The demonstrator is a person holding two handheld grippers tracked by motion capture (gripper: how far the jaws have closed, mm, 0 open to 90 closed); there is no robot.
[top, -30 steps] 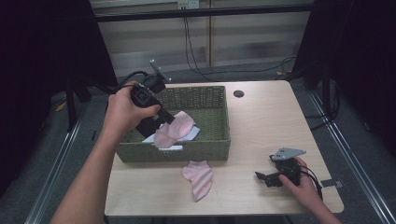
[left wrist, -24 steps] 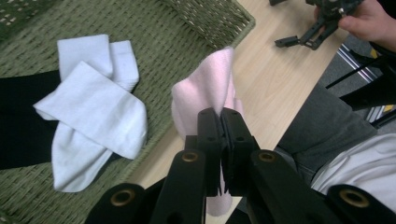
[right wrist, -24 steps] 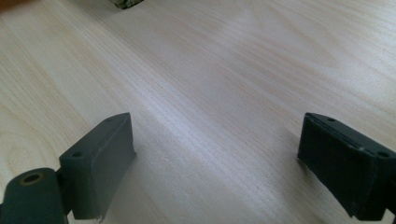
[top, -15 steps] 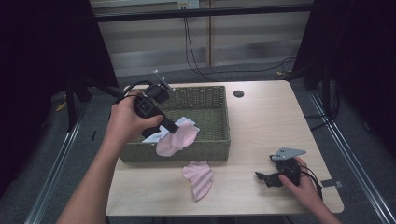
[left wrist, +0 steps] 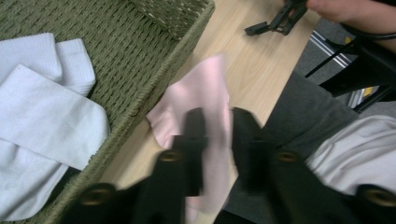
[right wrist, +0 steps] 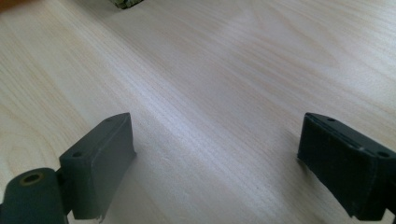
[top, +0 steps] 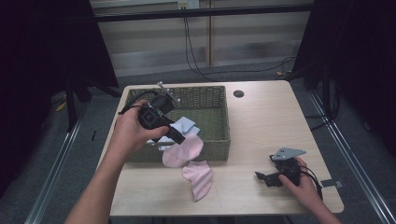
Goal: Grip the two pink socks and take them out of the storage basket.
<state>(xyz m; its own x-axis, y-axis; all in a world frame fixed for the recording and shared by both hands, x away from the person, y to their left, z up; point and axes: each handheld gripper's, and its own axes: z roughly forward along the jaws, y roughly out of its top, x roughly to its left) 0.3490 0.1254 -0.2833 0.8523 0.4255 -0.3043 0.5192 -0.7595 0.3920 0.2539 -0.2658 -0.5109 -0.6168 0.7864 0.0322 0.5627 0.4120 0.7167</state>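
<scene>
My left gripper (top: 180,138) is shut on a pink sock (top: 180,151) and holds it in the air over the front wall of the green woven basket (top: 212,100). In the left gripper view the pink sock (left wrist: 205,105) hangs between the two black jaws, above the basket's edge and the wooden table. A second pink sock (top: 199,178) lies flat on the table in front of the basket. White socks (left wrist: 42,102) lie inside the basket. My right gripper (top: 266,178) rests on the table at the right, open and empty, with its fingers (right wrist: 100,163) wide apart.
The wooden table (top: 271,121) has a small dark hole (top: 238,94) behind the basket's right corner. Dark curtains and cables stand beyond the table's back edge. A grey floor lies at both sides.
My left gripper has carried the pink sock out of the basket, moving toward the front over the basket wall. The right gripper has stayed still.
</scene>
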